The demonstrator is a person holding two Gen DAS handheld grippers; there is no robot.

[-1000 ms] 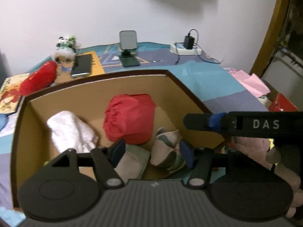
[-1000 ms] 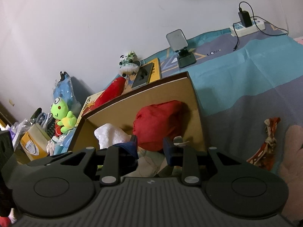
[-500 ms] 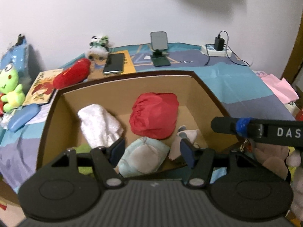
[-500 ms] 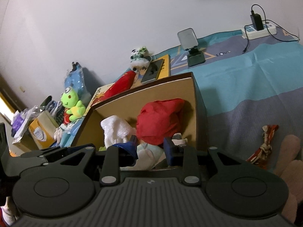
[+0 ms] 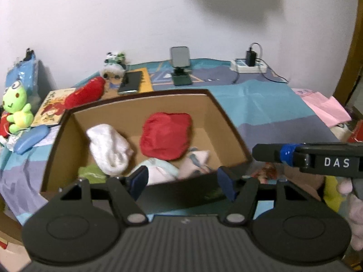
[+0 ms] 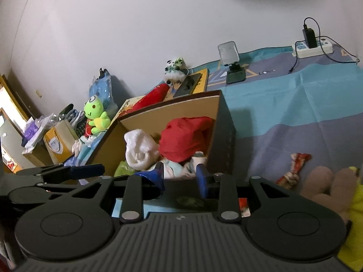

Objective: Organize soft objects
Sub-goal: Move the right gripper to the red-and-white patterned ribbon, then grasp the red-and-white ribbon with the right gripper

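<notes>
Left wrist view: your left tool (image 5: pixel 182 182) is released, nothing between its blue pads; jaws have just been widening. It hangs over the near edge of the cardboard box (image 5: pixel 229 122), which sits straight ahead on the bed cover (image 5: pixel 261 99). In the box ahead of the tool: red cloth bundle (image 5: pixel 166 134) dead ahead, white rolled towel (image 5: pixel 109 147) ahead-left and touching nothing of the tool, pale blue-white plush (image 5: pixel 158 170) just beyond the left pad, a green item (image 5: pixel 91 172) in the near-left corner. Your right tool's finger crosses in from the right, marked DAS. Beyond the box: red plush (image 5: pixel 87 91), phone (image 5: pixel 130 82), phone stand (image 5: pixel 180 66), power strip (image 5: pixel 248 65). Far left: green frog plush (image 5: pixel 17 110). Far right: pink sheet (image 5: pixel 324 105).

Right wrist view: your right tool (image 6: pixel 179 179) is released too, pads apart with a narrow gap, empty; its jaws have just been easing apart. Box is ahead and slightly left. Red bundle, towel and pale plush are all inside it, just past the pads. Your left tool shows at the left edge. To the right of the right tool, on the cover outside the box: a red-and-white knotted rope toy (image 6: pixel 295 167) and a brown plush (image 6: pixel 324 188) with something yellow beside it. These 2 lie near each other, well apart from the box.
</notes>
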